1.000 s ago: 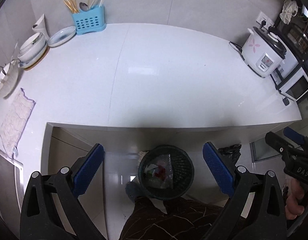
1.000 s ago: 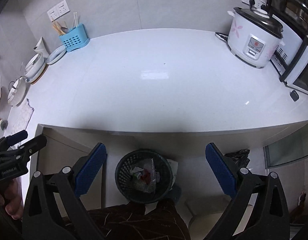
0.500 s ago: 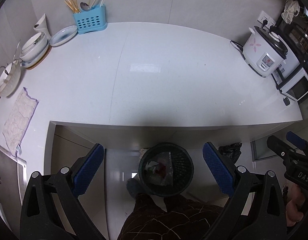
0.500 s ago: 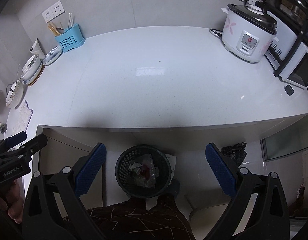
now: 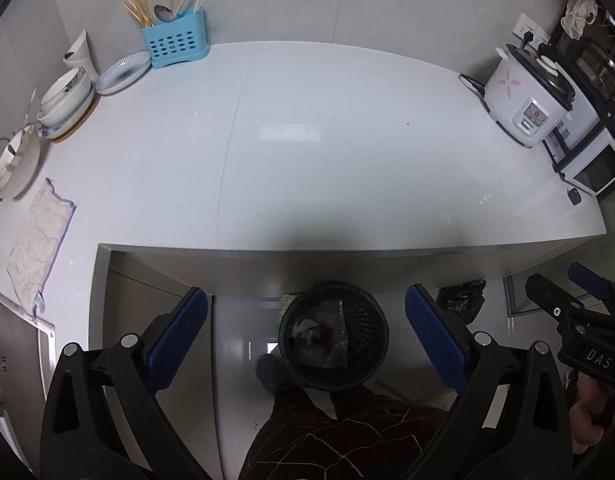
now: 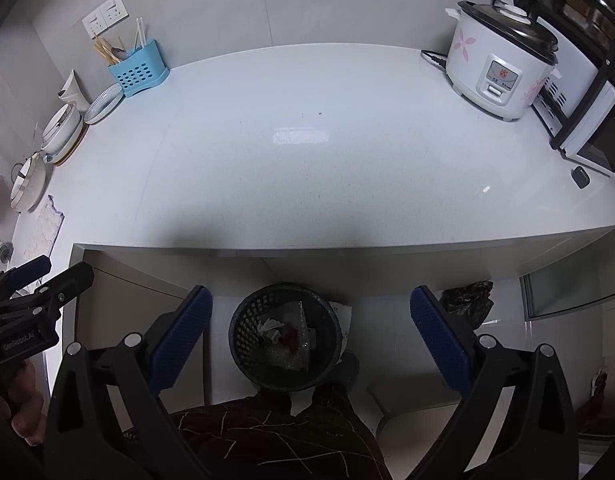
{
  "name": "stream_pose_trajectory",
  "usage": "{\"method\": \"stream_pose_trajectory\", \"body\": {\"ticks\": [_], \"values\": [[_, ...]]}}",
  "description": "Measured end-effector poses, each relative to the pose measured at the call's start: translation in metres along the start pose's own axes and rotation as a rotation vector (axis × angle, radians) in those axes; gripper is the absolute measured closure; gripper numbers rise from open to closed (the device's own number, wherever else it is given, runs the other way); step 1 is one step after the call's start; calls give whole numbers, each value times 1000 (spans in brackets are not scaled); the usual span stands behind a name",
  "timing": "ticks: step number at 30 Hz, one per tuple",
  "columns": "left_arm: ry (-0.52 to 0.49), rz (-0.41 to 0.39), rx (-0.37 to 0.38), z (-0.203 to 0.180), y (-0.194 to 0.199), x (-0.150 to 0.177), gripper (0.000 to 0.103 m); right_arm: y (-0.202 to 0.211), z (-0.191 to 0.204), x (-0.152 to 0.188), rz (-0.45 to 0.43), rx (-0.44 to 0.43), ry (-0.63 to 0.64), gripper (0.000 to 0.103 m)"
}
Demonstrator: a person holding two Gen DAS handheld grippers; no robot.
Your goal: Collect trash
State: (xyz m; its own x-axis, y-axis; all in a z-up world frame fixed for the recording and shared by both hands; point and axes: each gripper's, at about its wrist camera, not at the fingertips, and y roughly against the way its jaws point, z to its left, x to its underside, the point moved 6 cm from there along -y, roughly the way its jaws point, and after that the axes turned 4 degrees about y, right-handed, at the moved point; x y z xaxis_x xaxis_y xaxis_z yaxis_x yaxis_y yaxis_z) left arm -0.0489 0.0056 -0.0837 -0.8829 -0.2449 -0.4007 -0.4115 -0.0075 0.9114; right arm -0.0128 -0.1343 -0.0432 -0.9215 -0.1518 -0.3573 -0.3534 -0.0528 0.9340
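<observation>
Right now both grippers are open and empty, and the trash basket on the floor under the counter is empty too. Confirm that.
Not quite. The left gripper and right gripper are open and empty, but the trash basket under the counter is not empty: the right wrist view shows crumpled paper and clear plastic inside it.

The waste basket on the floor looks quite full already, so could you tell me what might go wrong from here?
1. The waste basket stands right at the person's legs; a step forward might tip it and spill the plastic wrap.
2. The black bag lying beside it on the floor could be overlooked, since both hand-held grippers hang open over the basket.
</observation>
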Motion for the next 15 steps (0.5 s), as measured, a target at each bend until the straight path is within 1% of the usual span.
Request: {"method": "stream_pose_trajectory", "body": {"ticks": [15], "values": [[-5,2,-2,-1,0,-1,6,-1,9,5,11,-6,45,8]]}}
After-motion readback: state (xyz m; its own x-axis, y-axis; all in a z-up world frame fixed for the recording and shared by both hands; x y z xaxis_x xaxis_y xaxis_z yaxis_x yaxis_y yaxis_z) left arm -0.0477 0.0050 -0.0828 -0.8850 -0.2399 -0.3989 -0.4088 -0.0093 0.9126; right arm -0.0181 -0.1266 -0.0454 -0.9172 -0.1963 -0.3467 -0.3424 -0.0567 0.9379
